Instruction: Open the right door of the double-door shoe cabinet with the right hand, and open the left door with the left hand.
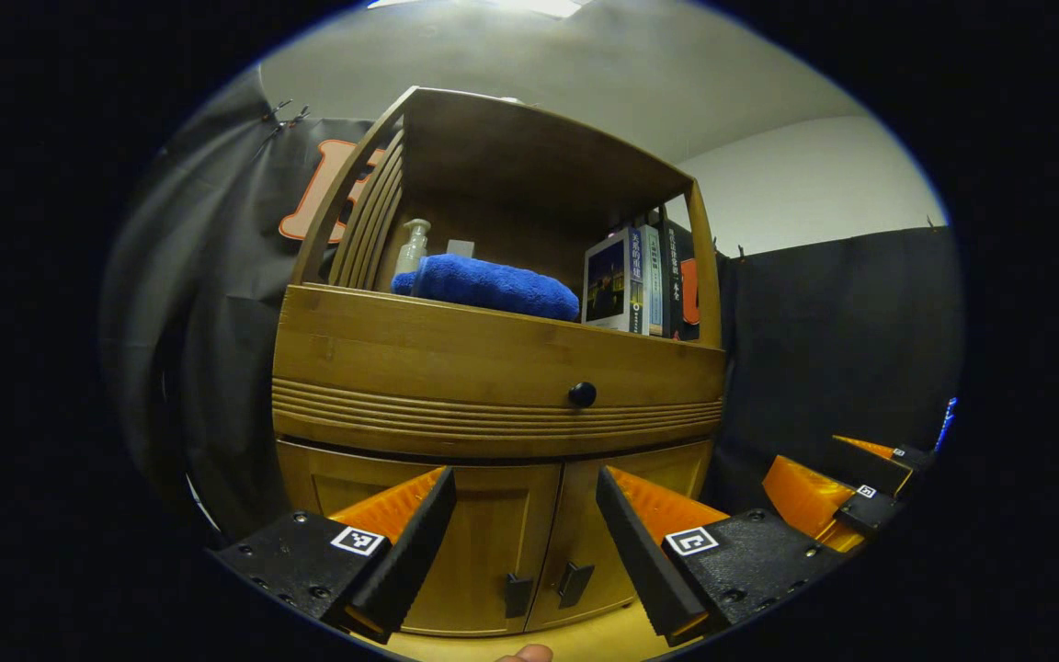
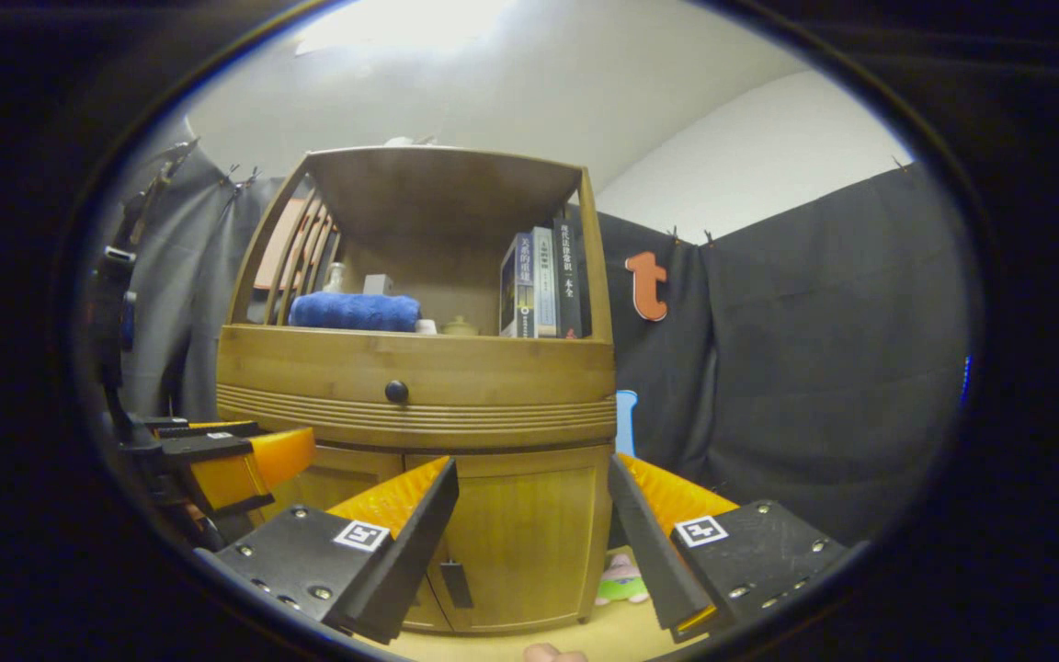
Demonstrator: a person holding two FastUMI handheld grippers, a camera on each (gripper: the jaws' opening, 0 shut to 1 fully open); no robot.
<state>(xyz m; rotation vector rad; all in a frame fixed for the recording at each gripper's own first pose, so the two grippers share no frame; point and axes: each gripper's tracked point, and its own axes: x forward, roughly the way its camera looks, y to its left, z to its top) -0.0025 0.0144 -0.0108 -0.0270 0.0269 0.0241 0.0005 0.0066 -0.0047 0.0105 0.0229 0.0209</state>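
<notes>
The wooden shoe cabinet stands in front of me with both lower doors shut. In the left gripper view the left door (image 1: 483, 533) and right door (image 1: 585, 524) meet at two dark handles (image 1: 518, 595) low in the middle. My left gripper (image 1: 525, 561) is open in front of them, not touching, with its fingers either side of the door seam. My right gripper (image 1: 805, 460) shows farther right, beside the cabinet. In the right gripper view, my right gripper (image 2: 534, 552) is open and frames the right door (image 2: 529, 524) and its handle (image 2: 456, 584). The left gripper (image 2: 281, 439) hangs at the left.
Above the doors is a drawer with a black knob (image 1: 582, 394). The open shelf holds a blue towel (image 1: 493, 285), a bottle (image 1: 415, 244) and books (image 1: 644, 280). A small plush toy (image 2: 621, 579) lies on the floor right of the cabinet. Black cloth walls surround it.
</notes>
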